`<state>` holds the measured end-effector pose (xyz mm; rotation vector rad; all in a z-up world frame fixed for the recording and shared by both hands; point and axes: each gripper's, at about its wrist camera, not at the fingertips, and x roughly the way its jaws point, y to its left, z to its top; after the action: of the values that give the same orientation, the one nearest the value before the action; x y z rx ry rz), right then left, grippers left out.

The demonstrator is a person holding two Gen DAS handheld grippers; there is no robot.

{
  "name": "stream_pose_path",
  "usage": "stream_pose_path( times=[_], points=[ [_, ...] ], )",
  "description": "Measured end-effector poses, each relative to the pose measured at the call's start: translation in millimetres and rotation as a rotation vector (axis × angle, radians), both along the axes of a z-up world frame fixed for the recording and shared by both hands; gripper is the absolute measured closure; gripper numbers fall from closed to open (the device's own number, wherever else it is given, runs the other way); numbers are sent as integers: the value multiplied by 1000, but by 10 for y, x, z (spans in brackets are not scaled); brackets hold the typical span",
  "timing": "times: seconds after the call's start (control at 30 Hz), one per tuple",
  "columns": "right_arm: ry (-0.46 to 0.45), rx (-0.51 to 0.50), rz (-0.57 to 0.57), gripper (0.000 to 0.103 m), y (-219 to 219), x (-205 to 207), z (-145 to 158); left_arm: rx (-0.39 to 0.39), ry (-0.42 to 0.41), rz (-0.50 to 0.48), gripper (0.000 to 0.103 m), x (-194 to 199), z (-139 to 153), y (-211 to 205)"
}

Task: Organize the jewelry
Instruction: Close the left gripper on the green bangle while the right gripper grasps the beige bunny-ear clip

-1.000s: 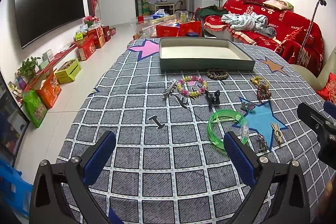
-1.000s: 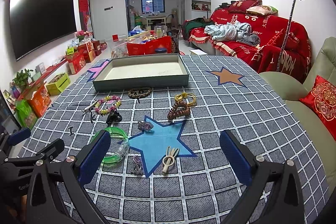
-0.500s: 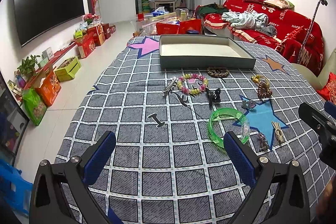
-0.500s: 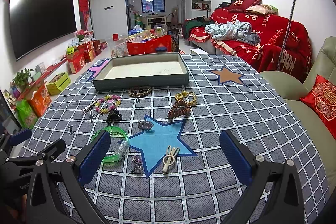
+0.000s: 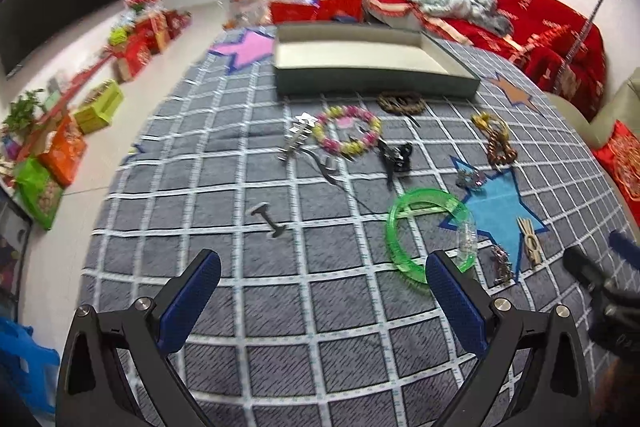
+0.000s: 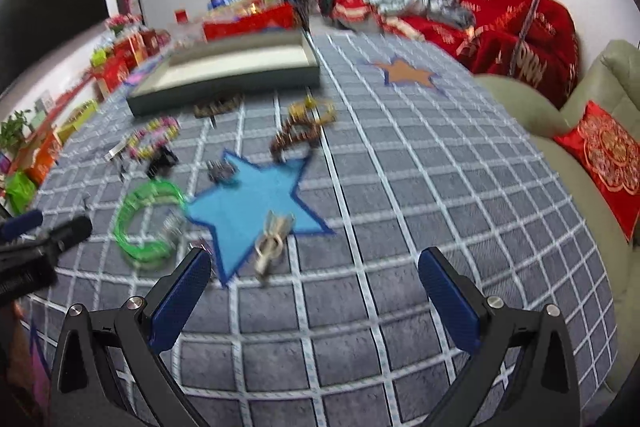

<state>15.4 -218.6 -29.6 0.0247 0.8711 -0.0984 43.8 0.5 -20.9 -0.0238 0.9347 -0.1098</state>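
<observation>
Both jaws wide, empty. Your right gripper (image 6: 314,283) has the stiff, light cream hair clip (image 6: 272,237) just ahead, left of centre; pinch across its narrow body. Left gripper (image 5: 324,285) idle.

A tray (image 5: 376,83) sits at the table's (image 5: 280,307) far side, with the jewelry spread in front of it. A beaded ring (image 5: 347,134) lies left of a clip (image 5: 396,157); nearer, a bangle (image 5: 428,233) lies left of a star patch (image 5: 496,207), a hairpin (image 5: 530,245) resting on that patch.
</observation>
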Motion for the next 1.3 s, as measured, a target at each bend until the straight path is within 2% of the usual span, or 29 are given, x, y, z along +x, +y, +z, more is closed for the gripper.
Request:
stream_pose_path(
  times=[0.13, 0.33, 0.4, 0.5, 0.57, 0.67, 0.77, 0.87, 0.9, 1.0, 1.03, 1.17, 1.3],
  points=[
    [69, -10, 1, 0, 0, 47, -124, 4, 43, -48, 0, 158, -67, -80],
    [125, -60, 2, 1, 69, 195, -234, 23, 85, -115, 0, 338, -144, -245],
    [137, -52, 2, 5, 80, 226, -256, 39, 76, -134, 0, 370, -137, -307],
    [151, -31, -1, 18, 89, 282, -295, 48, 75, -149, 0, 416, -145, -363],
    [148, 18, -6, 26, 61, 314, -305, 50, 89, -155, 0, 459, -174, -388],
    [143, 24, -10, 37, 76, 354, -285, 58, 104, -165, 12, 496, -217, -423],
    [146, 25, 8, 48, 115, 377, -269, 74, 97, -176, 18, 497, -238, -461],
    [152, 24, 24, 58, 143, 390, -264, 73, 79, -200, 37, 472, -215, -501],
    [154, 24, 27, 61, 151, 388, -260, 73, 73, -209, 49, 470, -204, -515],
    [157, 27, 33, 76, 166, 388, -256, 66, 66, -228, 71, 468, -197, -529],
    [157, 28, 34, 83, 167, 386, -256, 63, 66, -230, 75, 468, -197, -525],
    [152, 45, 26, 83, 149, 364, -249, -26, 94, -233, 78, 468, -176, -430],
    [131, 86, 24, 83, 102, 315, -199, -59, 85, -236, 78, 429, -132, -355]
  ],
)
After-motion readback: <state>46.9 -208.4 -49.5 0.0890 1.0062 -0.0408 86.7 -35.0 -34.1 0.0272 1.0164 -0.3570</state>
